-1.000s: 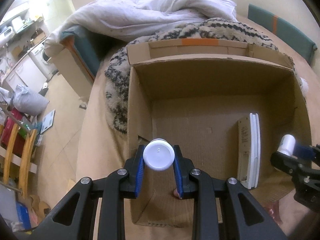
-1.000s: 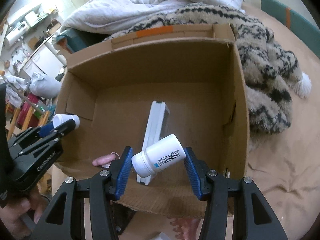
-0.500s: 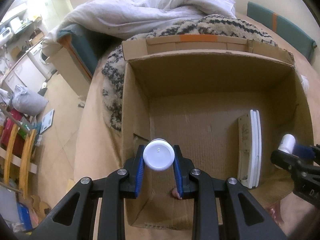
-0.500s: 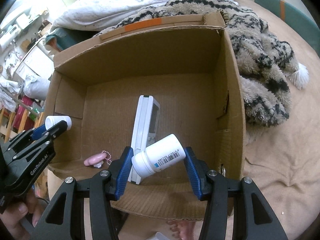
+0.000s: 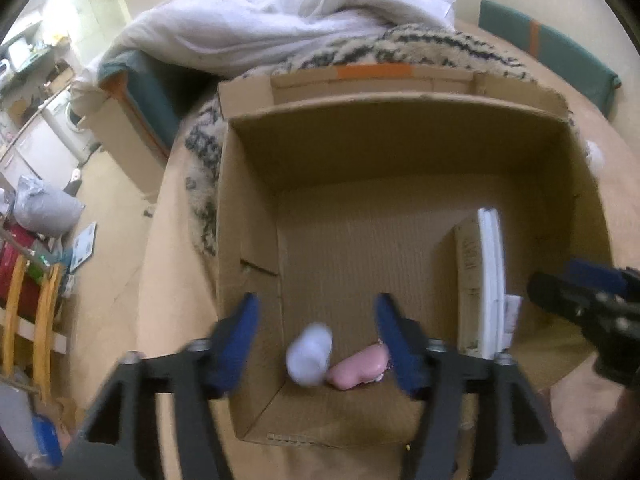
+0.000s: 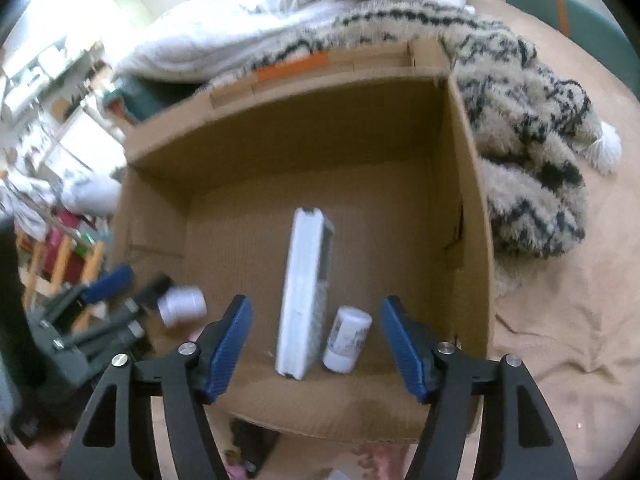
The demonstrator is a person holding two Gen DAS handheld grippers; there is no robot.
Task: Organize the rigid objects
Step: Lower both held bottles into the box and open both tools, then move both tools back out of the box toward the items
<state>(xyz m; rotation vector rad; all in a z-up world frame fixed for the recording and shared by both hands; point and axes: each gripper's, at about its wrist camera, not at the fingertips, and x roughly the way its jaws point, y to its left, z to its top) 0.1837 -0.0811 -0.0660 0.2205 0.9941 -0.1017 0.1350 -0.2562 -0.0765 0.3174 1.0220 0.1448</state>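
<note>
We hold both grippers over the open brown cardboard box, jaws spread wide and gripping nothing. The left gripper has the small white plastic bottle blurred below it, near the pink rounded object. Under the right gripper, the labelled white pill bottle sits just beside the long white remote control. Either bottle could roll or bounce, knocking the remote askew.

Box: ahead of right gripper.
Remote: in box, between its fingers.
Bottle: right of remote.
</note>
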